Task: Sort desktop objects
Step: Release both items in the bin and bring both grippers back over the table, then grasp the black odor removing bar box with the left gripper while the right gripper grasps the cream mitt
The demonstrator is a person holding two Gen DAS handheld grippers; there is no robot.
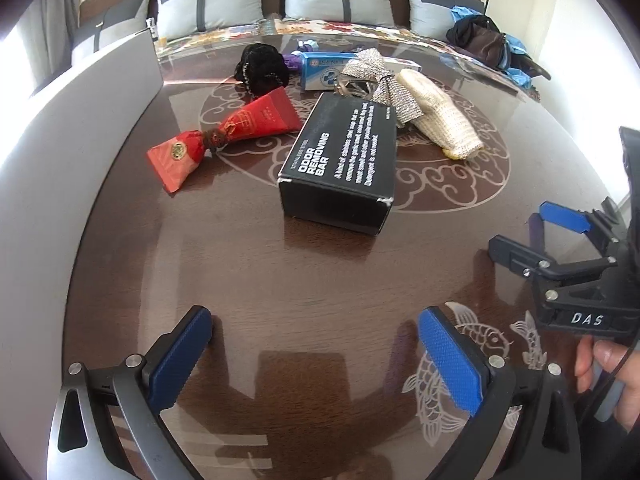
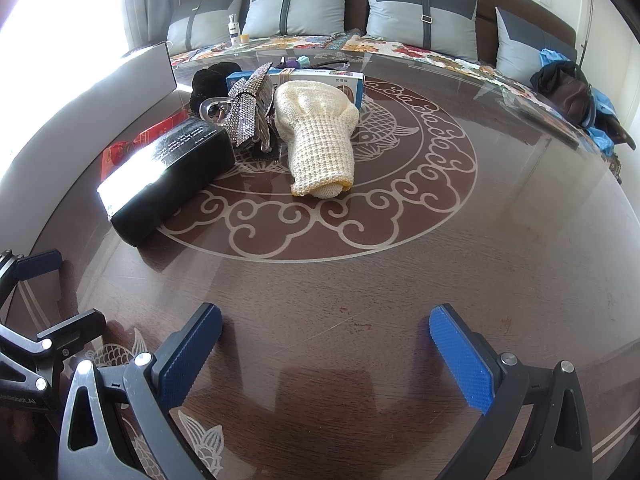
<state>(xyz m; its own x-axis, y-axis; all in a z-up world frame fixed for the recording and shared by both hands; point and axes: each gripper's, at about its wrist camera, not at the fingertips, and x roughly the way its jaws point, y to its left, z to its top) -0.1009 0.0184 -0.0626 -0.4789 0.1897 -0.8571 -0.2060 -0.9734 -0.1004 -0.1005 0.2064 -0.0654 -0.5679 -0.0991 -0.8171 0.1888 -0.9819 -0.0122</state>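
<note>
A pile of objects lies mid-table: a black "Odor Removing Bar" box (image 1: 340, 160) (image 2: 168, 172), a red tube (image 1: 228, 132), a cream knitted glove (image 1: 440, 120) (image 2: 320, 136), a sparkly silver bow clip (image 1: 376, 80) (image 2: 246, 108), a black fuzzy item (image 1: 262, 66) (image 2: 210, 78) and a blue-white box (image 1: 324, 70) (image 2: 316, 78). My left gripper (image 1: 316, 356) is open and empty, near the table's front. My right gripper (image 2: 326, 354) is open and empty, in front of the glove; it also shows in the left wrist view (image 1: 528, 228).
A grey open container wall (image 1: 80, 128) (image 2: 132, 76) stands along the left of the dark glass-topped table (image 1: 320, 272) (image 2: 440, 260). A sofa with grey cushions (image 2: 420, 8) runs behind. A dark bag (image 1: 480, 42) (image 2: 564, 88) lies at the far right.
</note>
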